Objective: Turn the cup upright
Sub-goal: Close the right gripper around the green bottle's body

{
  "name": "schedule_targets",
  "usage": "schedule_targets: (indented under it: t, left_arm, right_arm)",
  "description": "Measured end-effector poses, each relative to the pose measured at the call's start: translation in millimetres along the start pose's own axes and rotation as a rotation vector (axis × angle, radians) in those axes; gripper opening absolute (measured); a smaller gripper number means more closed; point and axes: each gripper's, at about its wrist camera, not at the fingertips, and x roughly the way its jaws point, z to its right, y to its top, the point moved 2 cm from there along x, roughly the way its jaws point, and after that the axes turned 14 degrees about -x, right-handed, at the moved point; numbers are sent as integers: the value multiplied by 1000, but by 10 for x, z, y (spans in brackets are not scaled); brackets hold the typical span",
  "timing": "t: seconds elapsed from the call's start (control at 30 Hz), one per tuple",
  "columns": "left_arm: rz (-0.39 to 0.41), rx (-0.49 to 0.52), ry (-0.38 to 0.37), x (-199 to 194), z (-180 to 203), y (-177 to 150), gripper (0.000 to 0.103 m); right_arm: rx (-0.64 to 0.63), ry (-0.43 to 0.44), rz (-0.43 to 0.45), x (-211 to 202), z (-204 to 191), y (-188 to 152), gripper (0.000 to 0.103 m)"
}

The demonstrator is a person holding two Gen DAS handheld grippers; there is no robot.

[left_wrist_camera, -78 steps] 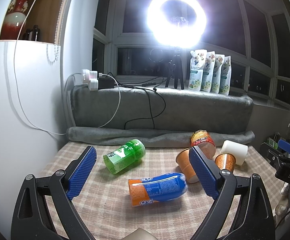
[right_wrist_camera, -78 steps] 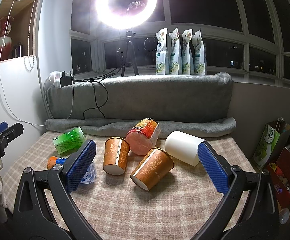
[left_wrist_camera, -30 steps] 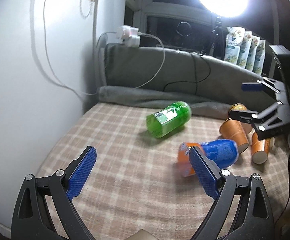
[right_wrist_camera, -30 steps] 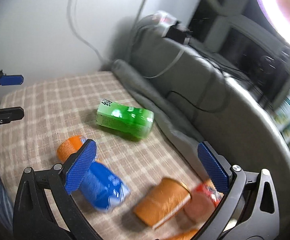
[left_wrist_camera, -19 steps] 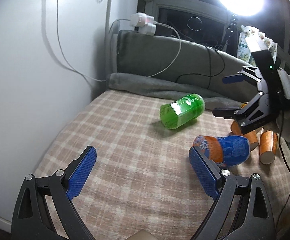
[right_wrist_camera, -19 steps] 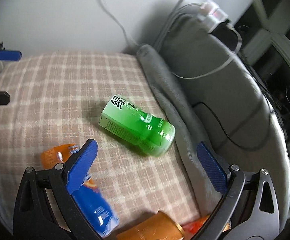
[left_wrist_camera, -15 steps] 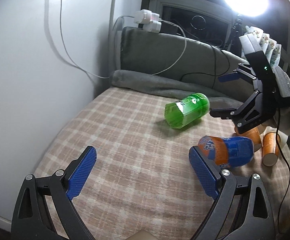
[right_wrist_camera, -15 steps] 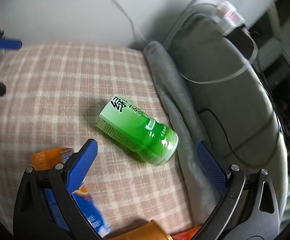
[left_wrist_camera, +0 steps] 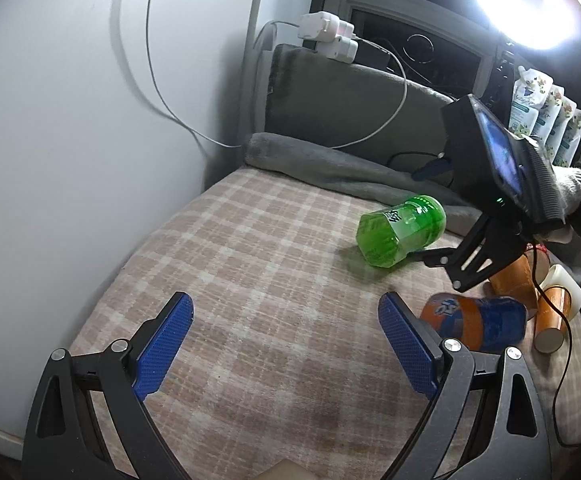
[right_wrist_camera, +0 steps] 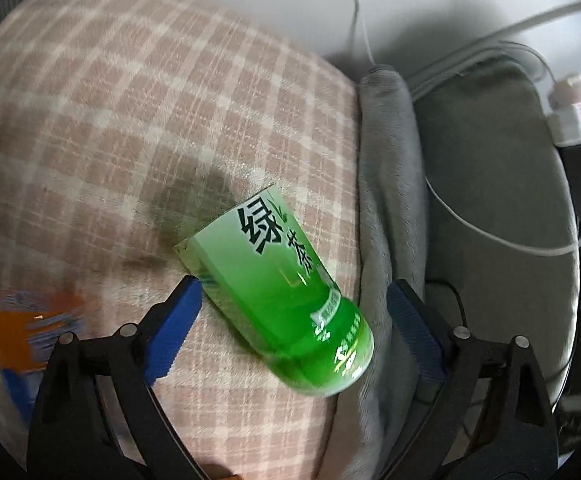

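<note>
A green cup [right_wrist_camera: 274, 292] cut from a bottle lies on its side on the plaid cloth [right_wrist_camera: 110, 120], open end toward the wall. It also shows in the left wrist view [left_wrist_camera: 400, 236]. My right gripper [right_wrist_camera: 290, 320] is open, its blue pads [right_wrist_camera: 174, 328] either side of the cup's rounded base, apart from it. In the left wrist view the right gripper [left_wrist_camera: 442, 258] reaches down beside the cup. My left gripper [left_wrist_camera: 286, 348] is open and empty over bare cloth, well short of the cup.
A blue and orange cup [left_wrist_camera: 476, 324] lies on its side right of the left gripper. Orange paper cups [left_wrist_camera: 550, 320] and a white cup [left_wrist_camera: 568, 288] lie at far right. A grey rolled blanket [left_wrist_camera: 330, 168] borders the back, white wall [left_wrist_camera: 90, 120] at left.
My right gripper has dropped and closed in on the green cup, which now sits between its open pads. My left gripper has drifted slightly; the cups have not moved.
</note>
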Motion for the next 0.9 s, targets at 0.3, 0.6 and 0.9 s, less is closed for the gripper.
schedule_targets:
  t: [0.3, 0.6, 0.9]
  left_arm:
    - [-5, -22, 14, 42, -81, 34, 94]
    - [-11, -30, 31, 89, -120, 35, 94]
    - [-12, -13, 17, 77, -40, 12, 94]
  right_arm:
    - [-39, 19, -25, 288, 122, 85, 86]
    - [-32, 29, -39, 482, 83, 4, 63]
    - [190, 6, 34, 160, 511, -116, 61]
